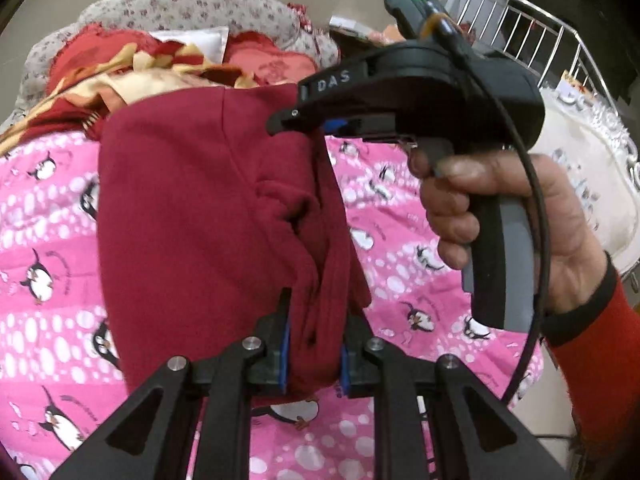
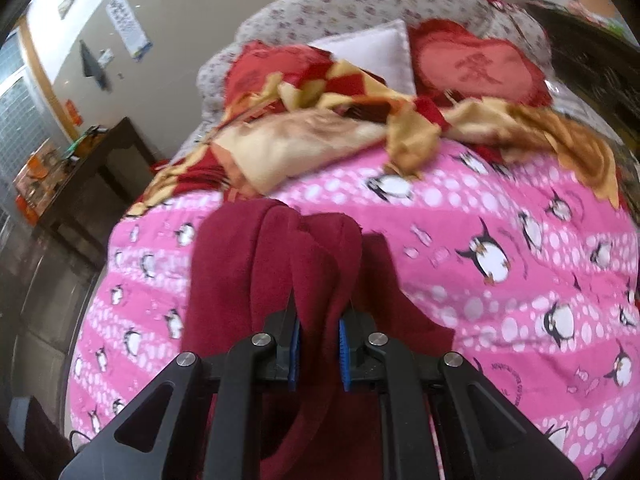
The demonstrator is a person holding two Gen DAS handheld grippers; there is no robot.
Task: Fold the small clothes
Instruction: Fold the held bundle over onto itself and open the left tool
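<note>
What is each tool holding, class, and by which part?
Both grip the dark red garment: the left tool pinches a bunched fold at its near edge; the right tool clamps another gathered fold.

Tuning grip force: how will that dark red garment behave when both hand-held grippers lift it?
Likely floppy: the red garment bunches into folds between the left hand-held gripper pads and sags between grips. Probably grippy, not slippery, since the fabric looks fleecy in the right hand-held gripper. Thick bunched layers may slide unevenly over the pink penguin bedspread.

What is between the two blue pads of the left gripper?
A bunched fold of the dark red garment fills the left gripper, pinched between its pads; the left wrist view shows this.
</note>
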